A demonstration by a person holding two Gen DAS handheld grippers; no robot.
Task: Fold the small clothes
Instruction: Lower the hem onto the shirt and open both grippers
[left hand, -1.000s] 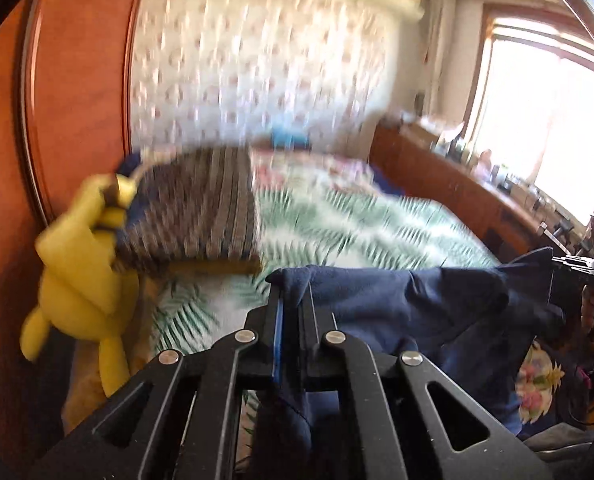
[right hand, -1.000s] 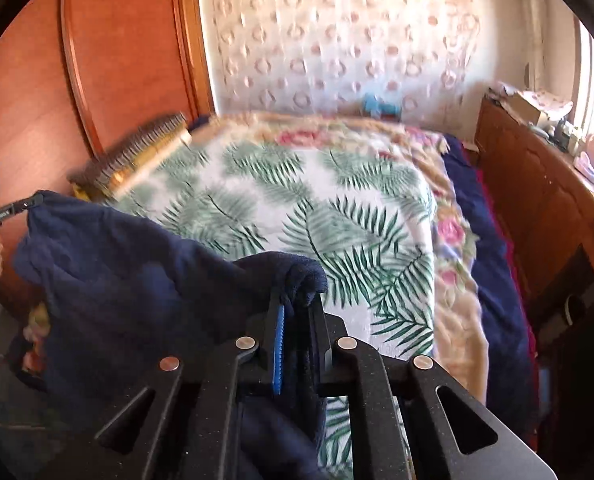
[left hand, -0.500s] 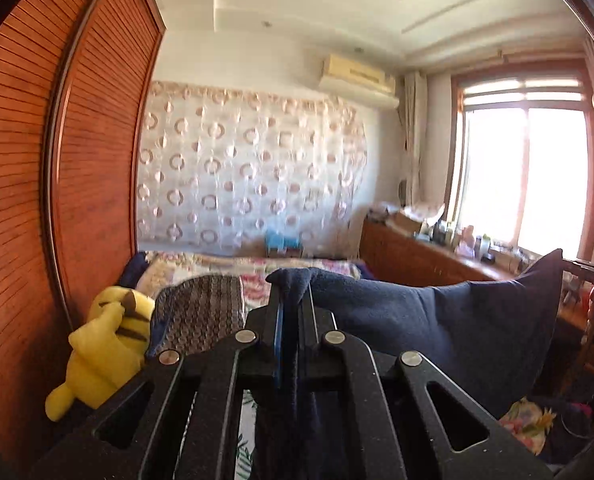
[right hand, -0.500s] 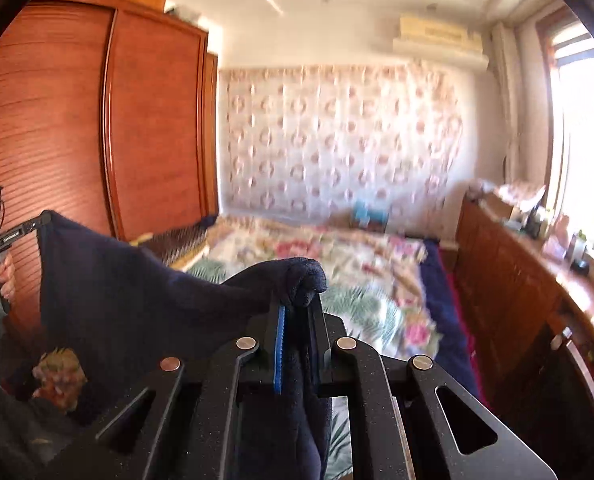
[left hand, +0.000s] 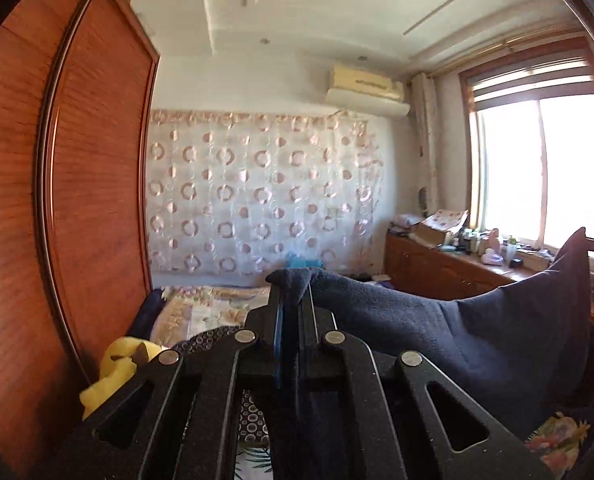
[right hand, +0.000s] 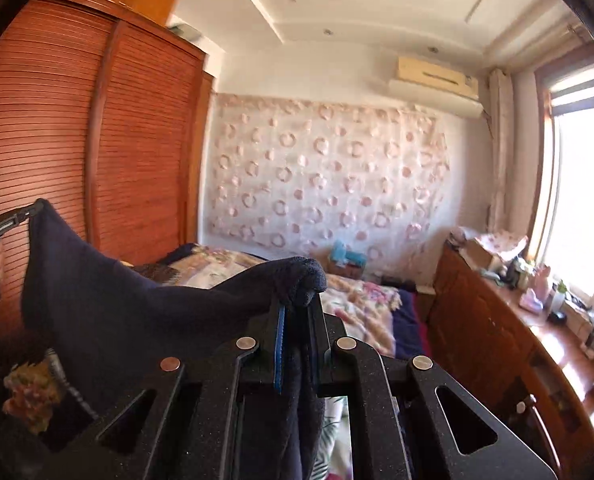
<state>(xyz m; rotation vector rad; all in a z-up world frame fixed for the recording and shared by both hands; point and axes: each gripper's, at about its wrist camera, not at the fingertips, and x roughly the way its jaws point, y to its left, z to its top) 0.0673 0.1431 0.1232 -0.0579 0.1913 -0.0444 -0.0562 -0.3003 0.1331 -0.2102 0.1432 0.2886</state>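
This is a bedroom in a home. A bed with a flowery blanket [right hand: 361,292] sits in the middle. A tall brown wooden wardrobe with slatted doors [right hand: 97,148] stands beside it. A yellow soft toy [left hand: 117,364] lies by the bed. A white curtain with pink rings [left hand: 257,196] covers the far wall, under a cream air conditioner [left hand: 367,90]. A long wooden cabinet [right hand: 493,320] full of small bottles and boxes runs below a bright window [left hand: 537,168].
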